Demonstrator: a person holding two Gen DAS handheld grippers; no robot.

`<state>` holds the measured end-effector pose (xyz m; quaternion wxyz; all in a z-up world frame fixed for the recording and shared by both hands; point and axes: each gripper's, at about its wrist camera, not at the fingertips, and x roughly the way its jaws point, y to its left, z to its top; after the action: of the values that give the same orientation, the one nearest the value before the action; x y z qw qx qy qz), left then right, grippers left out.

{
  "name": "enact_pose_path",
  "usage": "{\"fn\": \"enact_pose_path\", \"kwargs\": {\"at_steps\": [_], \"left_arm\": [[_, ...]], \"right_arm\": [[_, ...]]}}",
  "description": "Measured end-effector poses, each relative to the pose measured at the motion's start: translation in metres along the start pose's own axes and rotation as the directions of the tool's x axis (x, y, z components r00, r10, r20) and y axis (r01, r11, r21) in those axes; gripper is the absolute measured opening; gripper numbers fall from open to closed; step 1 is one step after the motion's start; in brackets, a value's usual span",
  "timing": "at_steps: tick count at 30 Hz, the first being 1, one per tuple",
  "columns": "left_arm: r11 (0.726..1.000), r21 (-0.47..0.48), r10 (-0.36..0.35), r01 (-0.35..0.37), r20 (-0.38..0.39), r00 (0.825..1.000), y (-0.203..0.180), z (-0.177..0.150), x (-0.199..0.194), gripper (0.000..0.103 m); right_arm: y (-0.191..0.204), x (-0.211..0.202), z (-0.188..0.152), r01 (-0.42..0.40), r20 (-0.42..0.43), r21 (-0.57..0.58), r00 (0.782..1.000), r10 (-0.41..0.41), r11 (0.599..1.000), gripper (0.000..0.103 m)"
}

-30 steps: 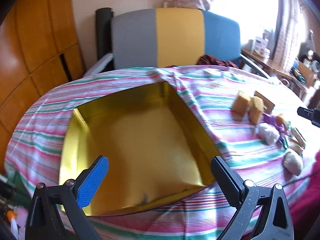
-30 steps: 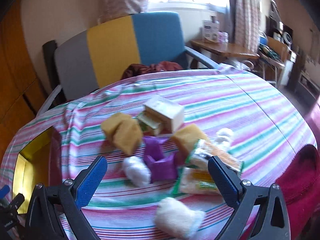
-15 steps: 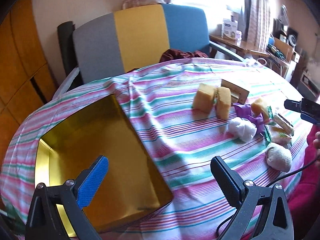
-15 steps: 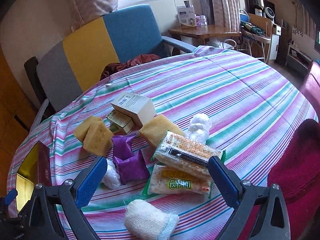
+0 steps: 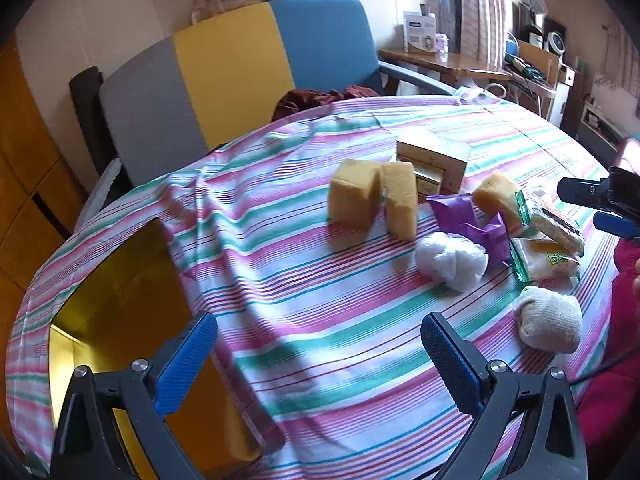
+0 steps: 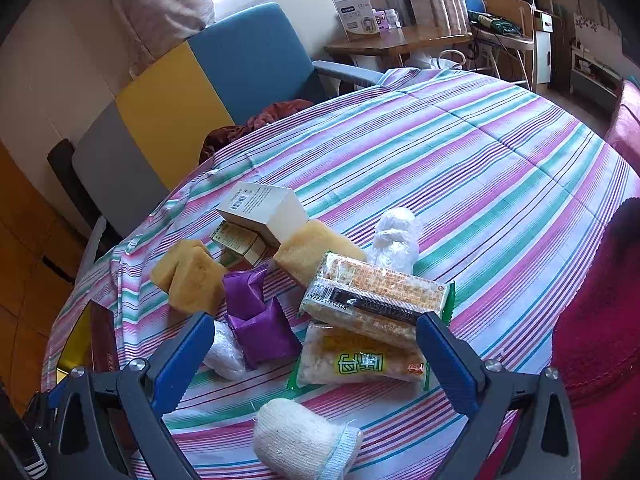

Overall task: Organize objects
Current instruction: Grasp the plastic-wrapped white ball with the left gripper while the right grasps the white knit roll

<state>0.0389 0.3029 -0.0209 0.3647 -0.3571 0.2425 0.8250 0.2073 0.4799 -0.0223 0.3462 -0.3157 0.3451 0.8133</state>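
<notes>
A pile of objects lies on the striped tablecloth (image 5: 320,320): yellow sponges (image 5: 372,196) (image 6: 192,276), a white box (image 6: 260,208), purple wrap (image 6: 256,320), snack packets (image 6: 372,296), white plastic balls (image 5: 450,260) and a rolled white sock (image 6: 300,440). A gold-lined box (image 5: 120,300) sits at the left. My left gripper (image 5: 320,352) is open and empty, between the gold box and the pile. My right gripper (image 6: 312,348) is open and empty, just in front of the packets and above the sock.
A grey, yellow and blue chair (image 5: 240,68) stands behind the table. A wooden side table (image 6: 400,40) with boxes is at the back right. A red cushion (image 6: 600,320) lies at the table's right edge.
My left gripper swung right, from over the gold box toward the pile. My right gripper moved closer to the packets and sock. Both stayed open.
</notes>
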Motion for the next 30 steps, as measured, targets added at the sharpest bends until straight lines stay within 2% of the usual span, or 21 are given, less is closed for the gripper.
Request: {"fn": "enact_pose_path", "kwargs": {"at_steps": [8, 11, 12, 15, 22, 25, 26, 28, 30], "left_arm": [[0.996, 0.005, -0.092, 0.093, -0.059, 0.994, -0.020, 0.014, 0.028, 0.101], [0.985, -0.025, -0.170, 0.168, -0.089, 0.981, -0.025, 0.022, 0.041, 0.095], [0.977, -0.046, -0.212, 0.208, -0.101, 0.972, -0.027, 0.026, 0.046, 0.094], [0.962, -0.079, -0.270, 0.262, -0.115, 0.956, -0.033, 0.033, 0.058, 0.091], [0.955, -0.072, -0.295, 0.287, -0.148, 0.944, -0.055, 0.045, 0.085, 0.088], [0.948, -0.076, -0.317, 0.309, -0.167, 0.934, -0.065, 0.047, 0.098, 0.074], [0.947, -0.076, -0.320, 0.312, -0.175, 0.931, -0.067, 0.047, 0.102, 0.055], [0.936, -0.102, -0.352, 0.338, -0.206, 0.913, -0.068, 0.045, 0.112, 0.033], [0.930, -0.128, -0.365, 0.346, -0.191, 0.911, -0.062, 0.044, 0.108, 0.031]], "right_arm": [[-0.007, 0.004, 0.001, -0.023, -0.022, 0.041, 0.999, 0.024, 0.999, 0.103], [-0.009, 0.004, 0.001, -0.027, -0.026, 0.051, 0.999, 0.028, 0.998, 0.103], [-0.010, 0.004, 0.001, -0.029, -0.027, 0.055, 0.999, 0.030, 0.998, 0.103], [-0.011, 0.005, 0.001, -0.034, -0.031, 0.064, 0.999, 0.036, 0.997, 0.103], [-0.013, 0.007, 0.001, -0.040, -0.041, 0.077, 0.998, 0.043, 0.996, 0.103], [-0.013, 0.007, 0.001, -0.039, -0.041, 0.076, 0.998, 0.043, 0.996, 0.103], [-0.013, 0.007, 0.001, -0.038, -0.040, 0.075, 0.998, 0.041, 0.996, 0.103], [-0.012, 0.007, 0.001, -0.035, -0.039, 0.075, 0.999, 0.038, 0.997, 0.103], [-0.011, 0.007, 0.000, -0.035, -0.039, 0.070, 0.999, 0.038, 0.997, 0.103]]}}
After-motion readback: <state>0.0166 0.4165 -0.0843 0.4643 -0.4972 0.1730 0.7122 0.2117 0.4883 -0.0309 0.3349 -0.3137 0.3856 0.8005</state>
